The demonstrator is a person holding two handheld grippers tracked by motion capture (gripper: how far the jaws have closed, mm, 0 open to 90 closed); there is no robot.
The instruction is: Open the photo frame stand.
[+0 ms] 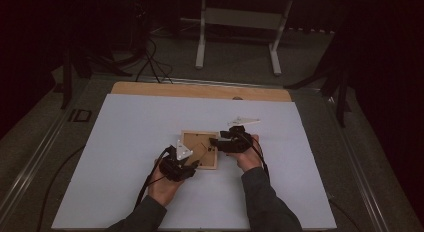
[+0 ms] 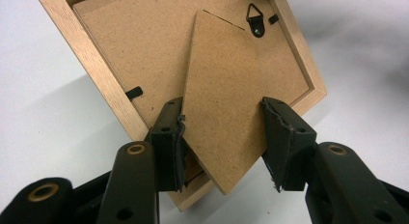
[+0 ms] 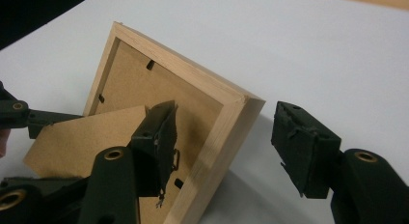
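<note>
Picture frame face-down on white table, both grippers at it.

White table top [image 1: 125, 157] carries a wooden picture frame [image 1: 200, 149] near its middle, back side up. Inside the frame's rim sits the fibreboard backing [image 2: 140, 45], held by small black clips [image 2: 134, 92]. The easel stand flap [image 2: 226, 103] is swung up off the backing; left gripper [image 2: 224, 137] is clamped on its two edges. Right gripper [image 3: 231, 151] straddles the frame's corner, jaws wide, pads off the wood.

From above I look dim, the room around nearly black. My own cameras see brightly and sharply, with soft shadows.
</note>
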